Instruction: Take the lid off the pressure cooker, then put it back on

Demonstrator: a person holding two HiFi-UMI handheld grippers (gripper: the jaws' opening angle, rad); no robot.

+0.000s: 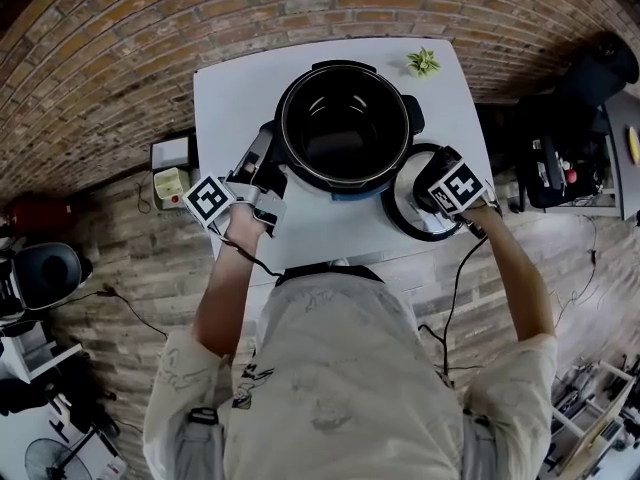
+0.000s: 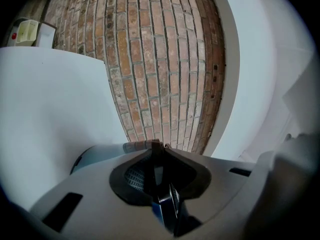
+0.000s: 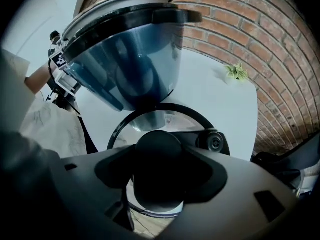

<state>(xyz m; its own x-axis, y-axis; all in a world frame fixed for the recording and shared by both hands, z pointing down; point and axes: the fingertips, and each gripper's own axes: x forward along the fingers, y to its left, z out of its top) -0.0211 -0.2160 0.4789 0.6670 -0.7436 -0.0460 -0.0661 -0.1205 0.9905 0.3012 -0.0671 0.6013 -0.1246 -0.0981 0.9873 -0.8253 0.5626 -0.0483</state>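
On the white table, the pressure cooker is standing open at the middle, its dark pot bare and uncovered. Just to its right, toward the near edge, the lid is lying flat beside the pot and well off the rim. From the right gripper view, its near side seems to be reaching past the table's edge, with floor showing beneath it.

At the left, the left gripper is pointing level at the cooker, its jaws nearly together and clamping a thin dark piece, which I judge to be the cooker's side handle, steadying the body.

At the right, the right gripper is pointing straight down over the lid. Its jaws are standing wide and closing round the round black knob, which is filling the space between them, so I am reading this as a grasp on the lid.

Far right on the table, a small green plant is sitting clear of the work.

Step 1 of 2, taking the lid off, is looking done. Step 2, lifting it left over the pot and seating it on the rim, is not yet done.
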